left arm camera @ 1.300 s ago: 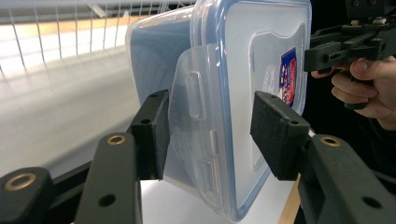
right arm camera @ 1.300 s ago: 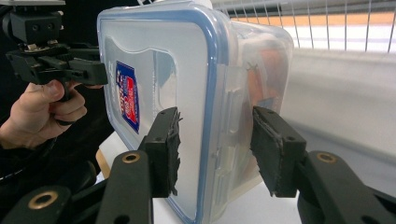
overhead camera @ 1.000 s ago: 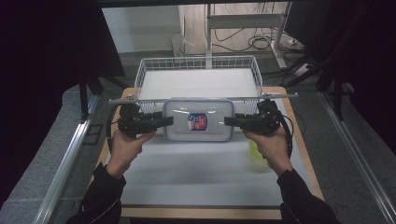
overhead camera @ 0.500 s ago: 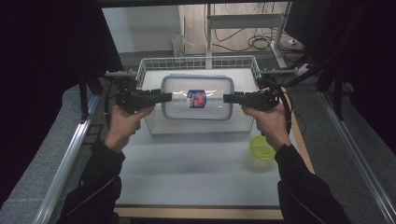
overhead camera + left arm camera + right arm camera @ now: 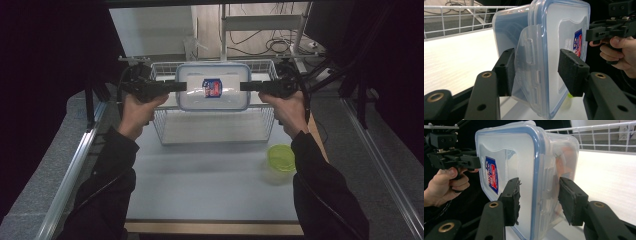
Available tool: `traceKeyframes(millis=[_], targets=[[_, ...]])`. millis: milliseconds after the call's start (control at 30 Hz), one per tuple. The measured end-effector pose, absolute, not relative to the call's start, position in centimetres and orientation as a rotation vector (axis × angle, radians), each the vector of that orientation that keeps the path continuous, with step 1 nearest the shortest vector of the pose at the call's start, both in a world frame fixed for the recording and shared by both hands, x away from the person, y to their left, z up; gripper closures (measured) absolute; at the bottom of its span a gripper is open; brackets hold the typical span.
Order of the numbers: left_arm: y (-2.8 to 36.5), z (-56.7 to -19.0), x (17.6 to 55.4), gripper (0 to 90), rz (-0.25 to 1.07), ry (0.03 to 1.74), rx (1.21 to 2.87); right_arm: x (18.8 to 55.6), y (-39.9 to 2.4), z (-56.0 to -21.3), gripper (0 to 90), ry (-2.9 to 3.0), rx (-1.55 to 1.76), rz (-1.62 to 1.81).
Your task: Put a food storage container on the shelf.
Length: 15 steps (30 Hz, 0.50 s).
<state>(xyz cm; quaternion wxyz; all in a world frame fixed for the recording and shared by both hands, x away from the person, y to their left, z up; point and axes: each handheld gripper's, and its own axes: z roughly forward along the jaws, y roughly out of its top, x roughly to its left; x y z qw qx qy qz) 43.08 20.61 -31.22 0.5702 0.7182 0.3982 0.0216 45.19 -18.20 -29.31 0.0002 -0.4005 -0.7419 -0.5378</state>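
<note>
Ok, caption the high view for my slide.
Both grippers, left and right, hold a lidded plastic container above a wire basket.

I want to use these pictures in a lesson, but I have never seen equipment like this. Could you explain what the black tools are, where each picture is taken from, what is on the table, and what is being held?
A person holds two hand-operated grippers, each with two black padded jaws. The high view looks down from above the person's side. There the left gripper and right gripper clamp opposite ends of a clear lidded container, lifted above a white wire basket. A small green lidded tub sits on the table. The other two pictures come from cameras riding on the grippers, looking along their jaws, which press on the container's lid and base.
</note>
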Motion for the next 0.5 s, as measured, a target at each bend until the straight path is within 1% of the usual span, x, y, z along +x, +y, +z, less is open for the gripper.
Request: traceKeyframes(millis=[300, 500], targets=[[20.7, -31.7, 44.9, 49.0, 0.032, 0.960, 1.663, 47.3, -18.0, -29.3, 52.0, -2.300, -1.306, -1.677], [20.9, -31.8, 45.4, 49.5, 0.017, 0.951, 1.655, 47.8, -18.1, -29.4, 51.8, -2.294, -1.299, -1.678]])
